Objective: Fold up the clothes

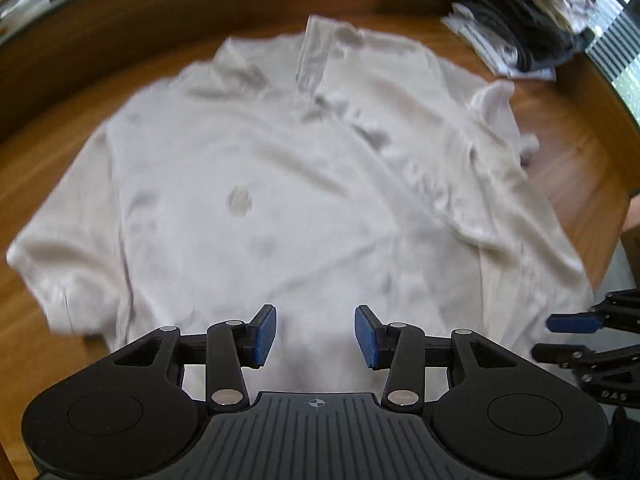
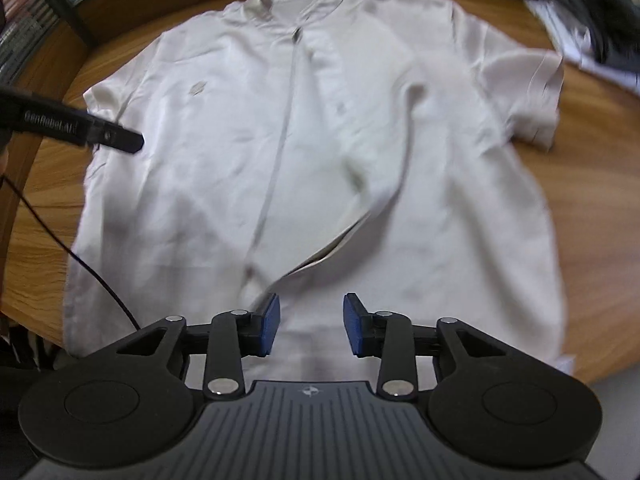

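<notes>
A white shirt point(image 1: 280, 184) is spread front-up on the wooden desk point(image 1: 568, 184). Above its hem, the left claw point(image 1: 315, 336) and right claw point(image 2: 311, 325) are held released, nothing gripped. Stacked clothes point(image 1: 520, 28) are seen beyond its collar.

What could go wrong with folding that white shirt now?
1. The shirt has a raised diagonal crease on its right half; folding over it could lock the wrinkle in.
2. The right sleeve lies bunched, so the fold may come out crooked.
3. Both grippers, left and right, are open and empty, close together; they might bump.
</notes>
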Demonstrator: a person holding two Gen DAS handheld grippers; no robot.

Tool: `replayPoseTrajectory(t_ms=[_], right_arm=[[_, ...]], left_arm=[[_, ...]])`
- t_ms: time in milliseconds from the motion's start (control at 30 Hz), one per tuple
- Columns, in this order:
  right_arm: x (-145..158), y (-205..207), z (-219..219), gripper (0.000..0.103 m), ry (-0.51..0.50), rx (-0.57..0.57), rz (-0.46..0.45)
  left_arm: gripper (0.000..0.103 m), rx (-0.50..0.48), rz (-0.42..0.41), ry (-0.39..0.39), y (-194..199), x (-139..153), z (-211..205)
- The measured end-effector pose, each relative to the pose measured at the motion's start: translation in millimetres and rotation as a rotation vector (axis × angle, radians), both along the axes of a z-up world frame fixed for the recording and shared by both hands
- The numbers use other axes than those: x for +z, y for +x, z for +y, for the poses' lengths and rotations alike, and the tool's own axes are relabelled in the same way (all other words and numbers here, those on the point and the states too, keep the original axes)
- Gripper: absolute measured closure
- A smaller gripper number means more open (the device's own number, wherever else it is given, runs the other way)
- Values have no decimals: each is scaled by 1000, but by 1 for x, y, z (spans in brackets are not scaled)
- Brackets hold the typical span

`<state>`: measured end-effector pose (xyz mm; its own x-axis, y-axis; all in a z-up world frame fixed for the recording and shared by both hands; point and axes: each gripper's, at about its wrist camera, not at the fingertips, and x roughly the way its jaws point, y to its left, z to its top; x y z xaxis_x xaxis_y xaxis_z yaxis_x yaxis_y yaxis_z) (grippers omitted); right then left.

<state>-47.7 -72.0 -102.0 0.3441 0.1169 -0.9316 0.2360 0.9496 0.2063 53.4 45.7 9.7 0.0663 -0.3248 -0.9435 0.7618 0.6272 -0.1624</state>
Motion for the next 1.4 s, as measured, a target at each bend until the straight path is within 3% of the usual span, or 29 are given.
replayPoseTrajectory(t_ms=[100, 267, 367, 433, 600, 767, 1033, 1167, 1400], right_arm=[[-10, -3, 22, 59, 39, -55, -16], [-27, 3, 48, 62, -7, -81, -2], [-33, 5, 53, 91, -88, -60, 17], [-30, 2, 53, 101, -88, -54, 12], [-9, -9, 57, 102, -81, 12, -3], [4, -25, 70, 102, -90, 116, 48], [-14, -34, 89, 99, -19, 233, 137], [3, -36, 71, 78, 5, 175, 80], [25, -32, -6, 77, -50, 2, 11]], left_arm=[[54, -12, 5, 9, -8, -5, 17], [50, -23, 2, 15, -14, -8, 42], [50, -3, 1, 7, -11, -5, 56], [50, 12, 4, 1, -10, -4, 64], [51, 56, 3, -9, -2, -2, 75], [51, 94, 8, -19, 9, -3, 73], [51, 78, -19, -6, 17, -6, 57], [51, 94, -29, -3, 20, -9, 56], [50, 138, -14, 22, 20, -17, 66]])
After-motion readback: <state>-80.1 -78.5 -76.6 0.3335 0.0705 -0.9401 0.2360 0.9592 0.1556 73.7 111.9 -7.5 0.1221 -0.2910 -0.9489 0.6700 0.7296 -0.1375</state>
